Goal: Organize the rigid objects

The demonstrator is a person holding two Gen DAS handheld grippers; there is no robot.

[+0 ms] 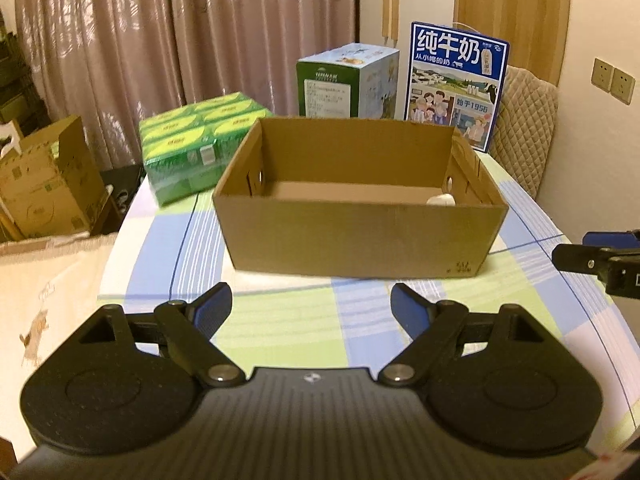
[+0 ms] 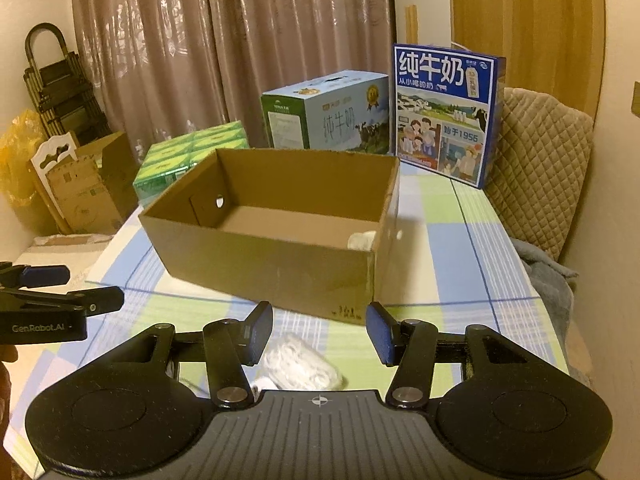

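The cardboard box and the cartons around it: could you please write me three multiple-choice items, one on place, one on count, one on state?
1. Where is the green pack relative to the cardboard box?
A. behind it, to its left
B. inside it
C. on top of it

2. How many milk cartons stand behind the box?
A. one
B. two
C. four

3. How is the box on top?
A. taped shut
B. open
C. covered by a cloth

Answers: 1 A, it sits past the box's left rear corner. 2 B, a pale blue carton and a dark blue carton. 3 B, its inside floor shows.
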